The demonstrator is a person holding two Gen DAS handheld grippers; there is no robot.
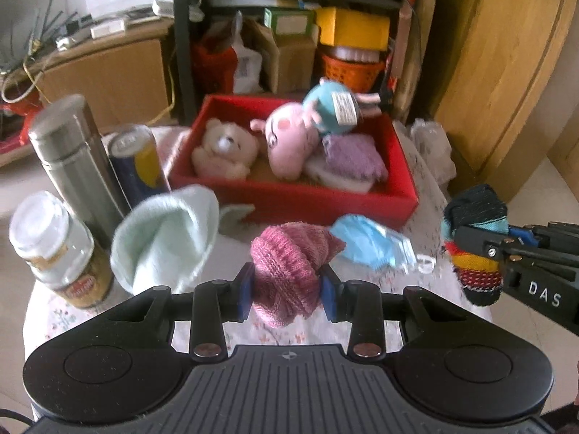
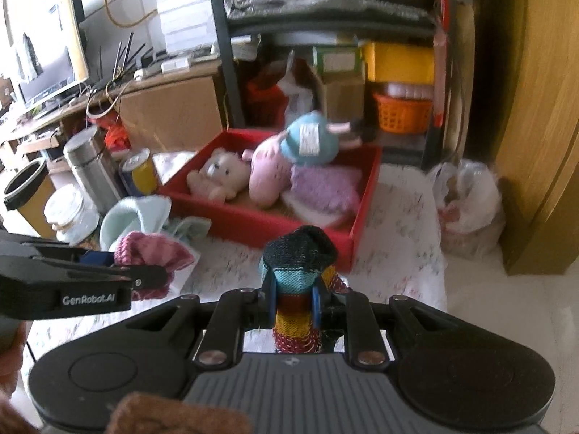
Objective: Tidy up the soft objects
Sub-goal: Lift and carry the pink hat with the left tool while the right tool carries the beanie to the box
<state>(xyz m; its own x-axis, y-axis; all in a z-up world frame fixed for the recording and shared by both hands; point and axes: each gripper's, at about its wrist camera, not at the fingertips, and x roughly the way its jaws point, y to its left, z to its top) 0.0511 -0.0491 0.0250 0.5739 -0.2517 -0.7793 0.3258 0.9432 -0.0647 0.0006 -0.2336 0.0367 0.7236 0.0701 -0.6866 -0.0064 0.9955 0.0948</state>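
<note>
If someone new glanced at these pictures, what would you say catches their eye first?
Probably the red box at the back of the table, full of plush toys, with a pink pig in the middle. Next, the pink knitted sock pinched in the left tool, and the striped sock in the right tool.

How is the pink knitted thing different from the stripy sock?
The pink knitted item is one colour all over; the striped sock has black, teal, yellow and red bands. The pink one bulges wide between the left tool; the sock is squeezed thin in the right tool. Both are soft, gripped and lifted off the table, not yet in the red box.
</note>
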